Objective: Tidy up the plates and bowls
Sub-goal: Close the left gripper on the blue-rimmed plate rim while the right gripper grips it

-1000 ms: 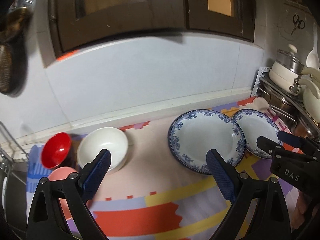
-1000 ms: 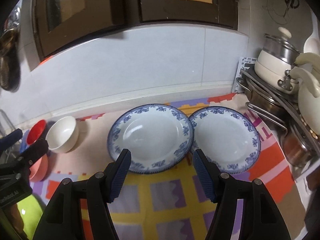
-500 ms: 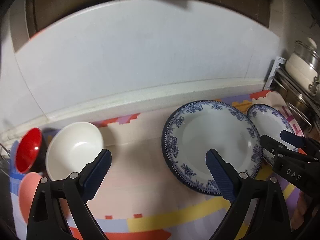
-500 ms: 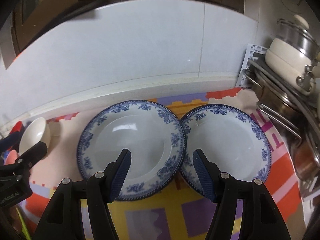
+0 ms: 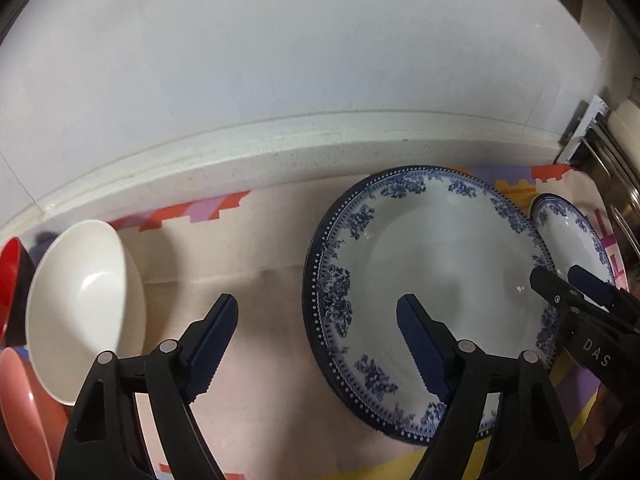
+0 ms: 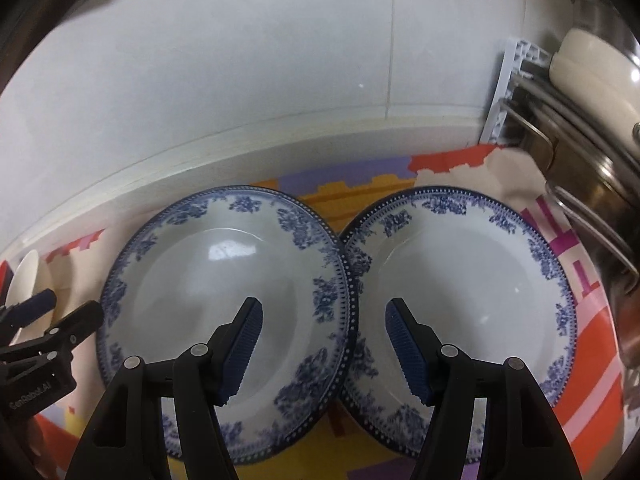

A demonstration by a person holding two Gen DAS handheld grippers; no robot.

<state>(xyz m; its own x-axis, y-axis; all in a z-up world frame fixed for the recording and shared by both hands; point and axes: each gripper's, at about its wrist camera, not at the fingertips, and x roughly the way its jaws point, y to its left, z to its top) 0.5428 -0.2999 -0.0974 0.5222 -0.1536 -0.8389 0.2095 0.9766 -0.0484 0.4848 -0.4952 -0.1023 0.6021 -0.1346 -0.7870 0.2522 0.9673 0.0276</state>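
Two blue-patterned white plates lie side by side on a colourful mat. The left plate (image 5: pixel 440 272) (image 6: pixel 208 272) slightly overlaps the right plate (image 6: pixel 472 280) (image 5: pixel 568 236). My left gripper (image 5: pixel 316 312) is open and empty, low over the plate's left rim, one finger over the plate and one over the mat. My right gripper (image 6: pixel 322 314) is open and empty above the seam between the two plates. A white bowl (image 5: pixel 84 304) stands at the left, with a red bowl (image 5: pixel 10 276) and a pink bowl (image 5: pixel 24 412) beside it.
A white tiled wall (image 5: pixel 280 60) with a raised ledge (image 5: pixel 240 152) runs behind the mat. A metal rack with pots (image 6: pixel 584 132) stands at the right. The right gripper shows at the right of the left wrist view (image 5: pixel 560 288).
Both grippers have moved forward and down toward the plates, which now fill more of each view. The cabinets above have left the view. Both jaws stay open.
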